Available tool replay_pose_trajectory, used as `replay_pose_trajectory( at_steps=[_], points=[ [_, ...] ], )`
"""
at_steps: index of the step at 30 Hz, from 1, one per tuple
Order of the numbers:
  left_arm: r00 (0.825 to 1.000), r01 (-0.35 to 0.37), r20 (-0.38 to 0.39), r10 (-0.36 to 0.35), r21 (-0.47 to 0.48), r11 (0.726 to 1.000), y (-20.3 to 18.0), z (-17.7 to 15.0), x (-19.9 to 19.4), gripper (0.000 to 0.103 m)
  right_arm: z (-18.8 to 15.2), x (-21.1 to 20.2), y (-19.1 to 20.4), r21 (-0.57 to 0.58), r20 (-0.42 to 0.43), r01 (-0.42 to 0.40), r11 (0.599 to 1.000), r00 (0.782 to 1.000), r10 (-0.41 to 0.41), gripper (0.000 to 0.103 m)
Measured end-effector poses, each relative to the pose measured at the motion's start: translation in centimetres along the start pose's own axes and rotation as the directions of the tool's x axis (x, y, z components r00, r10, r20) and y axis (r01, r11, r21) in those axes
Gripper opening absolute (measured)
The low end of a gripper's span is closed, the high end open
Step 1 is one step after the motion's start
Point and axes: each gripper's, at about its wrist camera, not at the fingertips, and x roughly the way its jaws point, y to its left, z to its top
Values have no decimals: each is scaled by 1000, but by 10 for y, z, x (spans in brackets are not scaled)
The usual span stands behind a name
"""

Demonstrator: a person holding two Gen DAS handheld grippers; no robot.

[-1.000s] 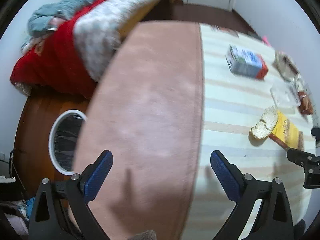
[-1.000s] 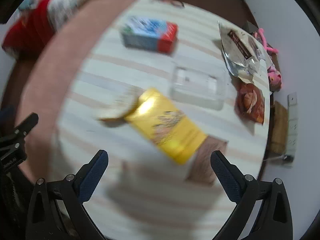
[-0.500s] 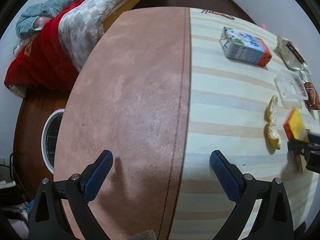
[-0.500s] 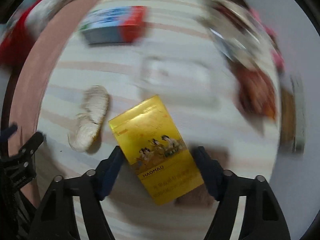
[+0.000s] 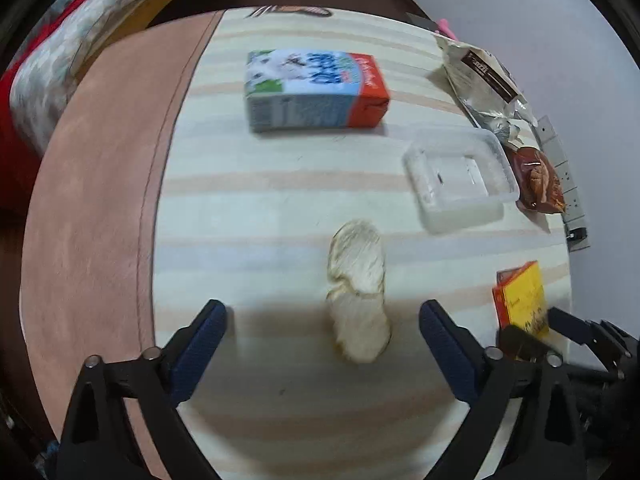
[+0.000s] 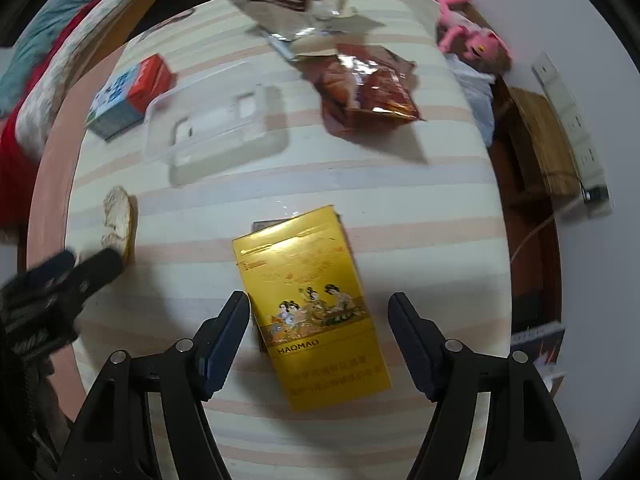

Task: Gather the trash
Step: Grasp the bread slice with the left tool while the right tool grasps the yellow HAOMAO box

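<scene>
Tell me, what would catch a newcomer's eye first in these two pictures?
Probably the shiny yellow box, lying on the striped tablecloth between the fingers of the right claw. Next, the pale peel lying just ahead of the open left claw, and the blue-and-red carton on its side farther back.

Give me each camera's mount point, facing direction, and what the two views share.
Left wrist: on the left gripper, facing steeply down at the peel; own open jaws show.
Right wrist: on the right gripper, facing straight down at the yellow HAOMAO box, between its jaws; own fingers show.
Shared: peel, box, milk carton, clear plastic tray, each other's gripper.
</scene>
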Motion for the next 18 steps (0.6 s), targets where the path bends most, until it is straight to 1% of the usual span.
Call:
replay_pose_trajectory(
  at_steps=[1,2,3,4,5,7,9,10,11,13,17,18],
  points=[
    [1000,-17,2,17,13,1000,-5,1,2,81,-1,-2,2,-10,9,3,1000,1000,-3,72],
    [999,-40,6,40,22,999,-8,2,3,78,-3,-6,6,-12,15,23,1000,1000,-22,66],
    [998,-57,18,57,37,998,-13,2,3,73,-8,-10,9,-6,21,41,999,999,-41,64],
    [997,-81,23,80,46,996,-16,2,3,68,-11,-11,1,8,25,54,999,998,-54,64],
    [995,-100,30,99,55,993,-19,0,2,66,-11,-11,-2,18,26,50,999,998,-50,64],
    [993,-113,52,110,56,992,-21,-2,0,61,-12,-11,-2,10,28,48,999,998,-48,64],
    [991,-114,73,110,58,992,-24,-8,-3,51,-13,-11,5,-25,34,77,997,997,-76,64],
    [990,-117,83,112,61,991,-26,-12,-6,37,-14,-11,6,-25,36,79,997,996,-78,64],
    [990,-119,88,113,63,991,-28,-16,-8,27,-15,-11,6,-20,35,75,997,997,-74,64],
    [989,-118,90,113,59,991,-15,-18,-8,26,-16,-11,7,-14,34,68,998,997,-67,64],
    [988,-119,101,113,51,992,-14,-21,-9,23,-21,-14,9,-27,51,78,997,996,-77,62],
    [988,-121,102,115,52,991,-14,-22,-11,22,-20,-12,6,-24,48,70,997,997,-68,62]
  ],
)
